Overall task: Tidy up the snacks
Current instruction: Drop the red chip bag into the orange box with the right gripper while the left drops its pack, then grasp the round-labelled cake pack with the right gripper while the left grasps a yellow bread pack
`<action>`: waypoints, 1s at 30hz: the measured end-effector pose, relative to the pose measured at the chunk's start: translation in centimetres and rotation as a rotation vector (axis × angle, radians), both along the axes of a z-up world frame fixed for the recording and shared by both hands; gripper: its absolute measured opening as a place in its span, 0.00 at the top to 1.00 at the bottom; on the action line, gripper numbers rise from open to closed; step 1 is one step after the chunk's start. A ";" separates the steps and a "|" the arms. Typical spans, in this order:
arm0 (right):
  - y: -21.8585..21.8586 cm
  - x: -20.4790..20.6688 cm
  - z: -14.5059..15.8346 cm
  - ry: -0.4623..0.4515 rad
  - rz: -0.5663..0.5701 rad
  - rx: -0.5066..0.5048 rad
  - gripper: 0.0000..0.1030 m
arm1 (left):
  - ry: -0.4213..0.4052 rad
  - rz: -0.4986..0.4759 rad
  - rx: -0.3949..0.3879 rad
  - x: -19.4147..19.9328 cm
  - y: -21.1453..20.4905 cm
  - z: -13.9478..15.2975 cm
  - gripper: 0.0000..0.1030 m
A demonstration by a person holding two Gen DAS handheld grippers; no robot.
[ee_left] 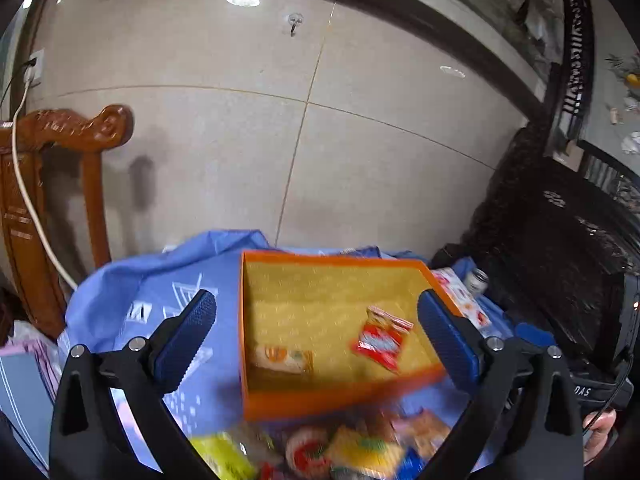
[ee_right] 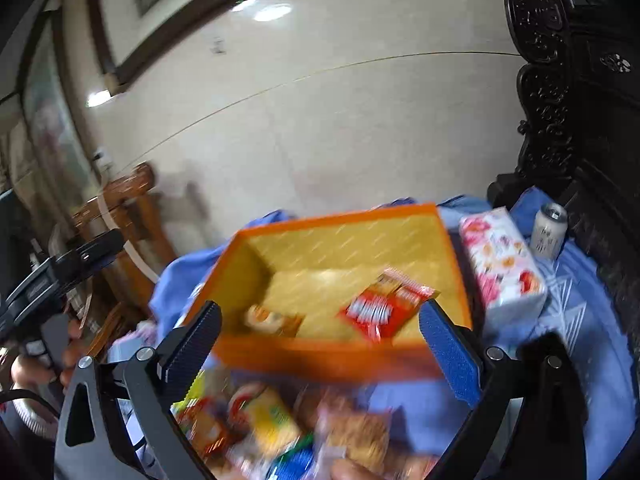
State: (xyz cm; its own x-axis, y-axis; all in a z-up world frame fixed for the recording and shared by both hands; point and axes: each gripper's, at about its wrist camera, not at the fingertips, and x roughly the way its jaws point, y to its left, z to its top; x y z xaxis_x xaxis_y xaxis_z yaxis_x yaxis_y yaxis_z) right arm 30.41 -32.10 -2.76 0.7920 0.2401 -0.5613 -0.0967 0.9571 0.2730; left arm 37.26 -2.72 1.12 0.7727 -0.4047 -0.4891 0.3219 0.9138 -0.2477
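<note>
- Two packets lie in the box (ee_left: 340, 320) so far: a red packet (ee_left: 382, 338) toward its right side and a pale one (ee_left: 282, 358) near the front left corner, well apart, so by my reading the sorting has only begun.
- Most snacks are in a loose pile (ee_left: 320, 450) on the blue cloth (ee_left: 132, 292) over the desk, just in front of the box's near wall; that puts them close under both tongs for short carries.
- Left tongs (ee_left: 320, 336) stand wide open with nothing between the pads, held above the pile and aimed at the box.
- Right tongs (ee_right: 320, 344) are likewise spread wide and empty, hovering over the pile from the other side.
- Box sits open-topped and low-walled, likely so packets can be dropped in from above.
- Beside the box's right wall lie a floral pack (ee_right: 502, 264) and, further right, a can (ee_right: 548, 230), both outside the box and apart from the pile; whether they belong to the sorting I cannot tell.
- Blur hides most labels in the pile.
</note>
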 end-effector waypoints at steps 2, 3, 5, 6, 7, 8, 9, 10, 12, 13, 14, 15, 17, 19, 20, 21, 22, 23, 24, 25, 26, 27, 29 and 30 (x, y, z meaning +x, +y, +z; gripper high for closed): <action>0.3 -2.4 -0.5 0.005 0.046 0.016 0.04 | 0.005 -0.015 -0.006 -2.8 0.9 -0.5 0.04; 0.5 -3.3 -0.7 0.010 0.064 0.020 0.03 | 0.004 -0.018 -0.007 -4.1 1.2 -0.7 0.04; 1.1 -6.0 -1.7 0.035 0.115 0.013 0.03 | 0.001 -0.006 0.010 -7.1 1.9 -1.8 0.04; 1.3 -7.1 -2.1 0.048 0.130 0.001 0.03 | 0.001 0.000 0.035 -8.4 2.2 -2.3 0.04; 1.6 -8.4 -2.7 0.063 0.137 -0.015 0.03 | 0.002 0.004 0.064 -9.8 2.4 -3.0 0.04; 1.8 -9.5 -3.4 0.083 0.137 -0.033 0.03 | 0.002 0.008 0.084 -11.0 2.7 -3.5 0.04; 2.2 -10.7 -4.1 0.105 0.136 -0.054 0.03 | 0.002 0.010 0.102 -12.3 3.0 -4.2 0.04; 2.6 -12.1 -5.3 0.141 0.134 -0.081 0.03 | 0.003 0.014 0.122 -13.9 3.2 -4.8 0.04; 3.4 -14.5 -7.6 0.225 0.108 -0.112 0.03 | 0.008 0.014 0.143 -16.2 3.6 -6.0 0.04; 3.8 -15.5 -8.9 0.262 0.094 -0.114 0.04 | 0.015 0.014 0.149 -17.5 3.8 -6.6 0.04; 4.1 -16.1 -9.8 0.291 0.087 -0.108 0.04 | 0.021 0.015 0.151 -18.2 4.0 -7.1 0.04; 4.5 -16.8 -11.2 0.341 0.076 -0.085 0.04 | 0.033 0.009 0.154 -19.1 4.1 -7.8 0.04; 4.7 -17.1 -13.1 0.415 0.062 -0.031 0.04 | 0.058 -0.011 0.157 -20.6 4.3 -9.0 0.04; 4.8 -16.8 -14.8 0.464 0.037 0.024 0.04 | 0.071 -0.027 0.174 -21.9 4.4 -9.8 0.04; 4.8 -16.9 -15.4 0.478 0.015 0.035 0.04 | 0.074 -0.036 0.186 -22.5 4.4 -10.2 0.04; 5.0 -16.7 -16.2 0.503 -0.012 0.043 0.04 | 0.072 -0.046 0.200 -23.1 4.3 -10.5 0.04; 5.1 -16.6 -16.7 0.522 -0.028 0.042 0.04 | 0.065 -0.052 0.210 -23.8 4.4 -10.7 0.04; 5.2 -16.5 -17.2 0.534 -0.042 0.049 0.04 | 0.060 -0.059 0.219 -24.1 4.4 -10.8 0.04; 5.6 -16.5 -17.5 0.536 -0.049 0.055 0.09 | 0.051 -0.070 0.230 -24.7 4.4 -11.0 0.04; 5.8 -16.4 -17.7 0.540 -0.055 0.045 0.17 | 0.045 -0.078 0.237 -24.9 4.4 -11.0 0.04; 6.3 -16.4 -17.9 0.544 -0.058 0.026 0.21 | 0.035 -0.089 0.249 -25.4 4.3 -11.2 0.04; 6.6 -16.4 -18.0 0.543 -0.060 0.007 0.28 | 0.028 -0.100 0.257 -25.7 4.2 -11.3 0.04; 7.1 -16.7 -17.8 0.526 -0.069 -0.035 0.46 | 0.018 -0.126 0.267 -26.2 4.1 -11.8 0.04; 7.2 -16.7 -17.8 0.526 -0.074 -0.048 0.52 | 0.017 -0.136 0.272 -26.3 3.9 -12.1 0.04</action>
State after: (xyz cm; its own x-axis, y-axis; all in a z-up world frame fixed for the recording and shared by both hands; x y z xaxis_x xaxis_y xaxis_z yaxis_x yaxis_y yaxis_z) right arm 13.72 -24.90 -20.56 0.4148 0.1581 -0.8960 0.1097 0.9689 0.2218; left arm 10.92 1.15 -10.94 0.7112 -0.3560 -0.6062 0.4434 0.8963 -0.0061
